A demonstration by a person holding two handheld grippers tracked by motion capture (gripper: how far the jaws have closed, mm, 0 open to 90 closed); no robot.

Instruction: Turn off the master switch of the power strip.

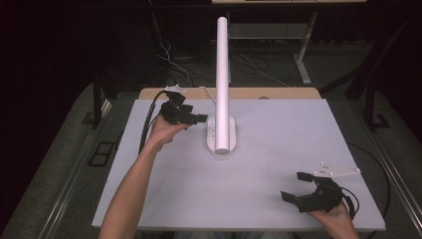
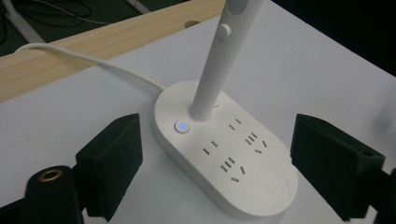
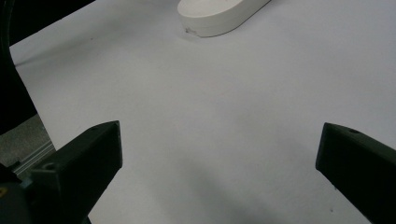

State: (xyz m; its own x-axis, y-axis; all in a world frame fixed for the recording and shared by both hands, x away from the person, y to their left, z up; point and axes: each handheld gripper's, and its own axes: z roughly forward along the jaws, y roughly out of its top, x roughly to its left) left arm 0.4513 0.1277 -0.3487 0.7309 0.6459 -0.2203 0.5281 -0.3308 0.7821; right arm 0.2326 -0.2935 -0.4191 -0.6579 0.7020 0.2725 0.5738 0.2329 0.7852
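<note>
The white desk lamp (image 1: 221,89) stands near the middle of the bench (image 1: 259,189), its oval socket base (image 2: 224,149) flat on the pale surface and its tall post rising straight up from it. That base is our landmark.

The left tool (image 1: 191,117) hovers just beside the base, on its left and slightly toward the far edge, jaws apart with nothing between them. In the left gripper view the pads frame the base, and the lit power button (image 2: 181,126) sits at the foot of the post. My read: the hand is lining up on that button, and the jaws are set wider than the base so they do not knock it.

The right tool (image 1: 298,186) rests well away from the base, down at the near right corner, jaws wide and empty, pointing back toward the base. It looks parked out of the way.

A white cord (image 2: 88,60) runs from the base toward the far wooden strip (image 1: 229,93). Beyond the bench the room is dark, with cables (image 1: 169,55) on a grey floor (image 1: 278,64) and desk legs (image 1: 303,55) behind.
</note>
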